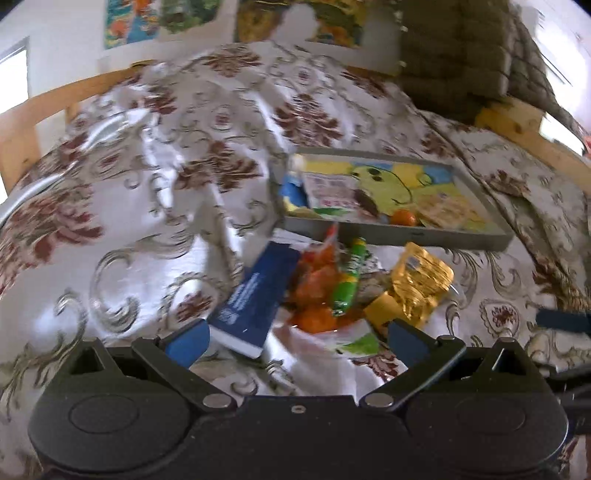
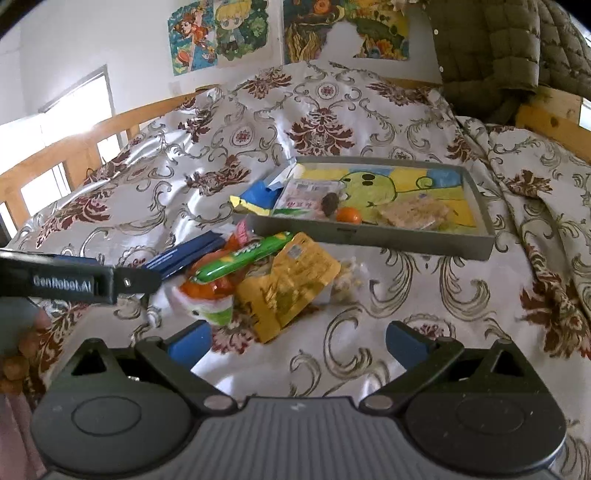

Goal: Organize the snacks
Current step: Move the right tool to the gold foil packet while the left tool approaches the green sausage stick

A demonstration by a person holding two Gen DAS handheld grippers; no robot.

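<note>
A pile of snacks lies on the floral bedspread: a dark blue box (image 1: 255, 295) (image 2: 184, 254), a green candy tube (image 1: 347, 280) (image 2: 240, 258), an orange-and-white bag (image 1: 317, 295) (image 2: 207, 291) and a yellow packet (image 1: 417, 284) (image 2: 288, 288). Behind it stands a grey tray (image 1: 436, 236) (image 2: 406, 242) holding an orange (image 1: 402, 218) (image 2: 349, 215), a white packet (image 1: 332, 192) and a blue packet. My left gripper (image 1: 295, 338) is open, just short of the pile, and also shows in the right wrist view (image 2: 125, 282). My right gripper (image 2: 297, 338) is open and empty, near the yellow packet.
A wooden bed rail (image 2: 74, 147) runs along the left and back. A quilted olive jacket (image 2: 498, 48) hangs at the back right. Posters (image 2: 221, 33) are on the wall. The bedspread (image 2: 424, 295) is wrinkled to the right of the pile.
</note>
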